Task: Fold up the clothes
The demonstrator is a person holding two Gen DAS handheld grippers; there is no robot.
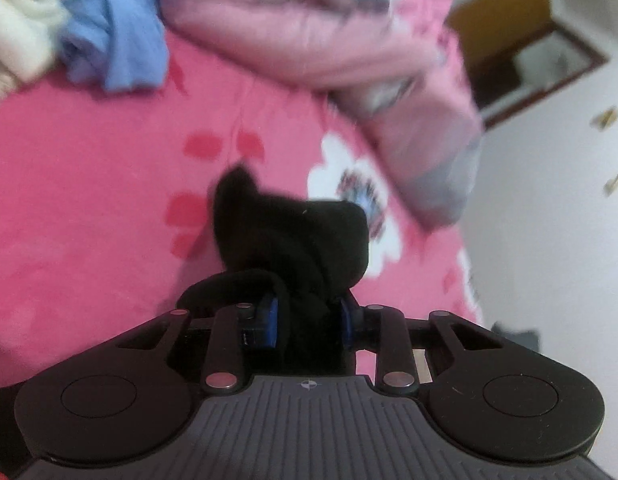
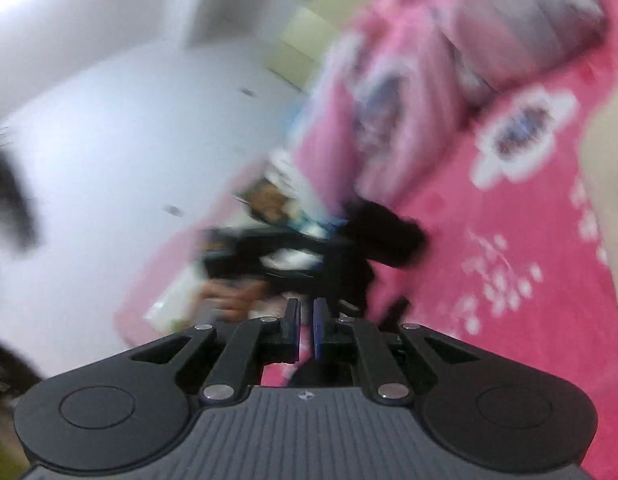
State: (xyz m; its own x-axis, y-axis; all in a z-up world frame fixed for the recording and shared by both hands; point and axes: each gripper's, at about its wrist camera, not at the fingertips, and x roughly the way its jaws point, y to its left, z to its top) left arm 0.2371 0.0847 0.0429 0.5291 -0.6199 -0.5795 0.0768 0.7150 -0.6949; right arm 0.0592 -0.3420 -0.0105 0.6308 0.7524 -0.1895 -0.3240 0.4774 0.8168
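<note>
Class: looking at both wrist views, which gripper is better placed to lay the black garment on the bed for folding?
Left. The left gripper already pinches the black garment above the pink bedspread; the right gripper holds nothing.

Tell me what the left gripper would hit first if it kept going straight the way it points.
Holding the black garment, the left gripper points down at the pink bedsheet. The cloth would likely touch the sheet first; depth is hard to judge in the blur.

Left wrist view: we look forward along the left gripper (image 1: 309, 322), tilted down, close over the pink bed (image 1: 89, 200).
Right wrist view: we ride behind the right gripper (image 2: 307, 330), rolled and blurred.
Shared: bed and folded quilt (image 1: 309, 32).
</note>
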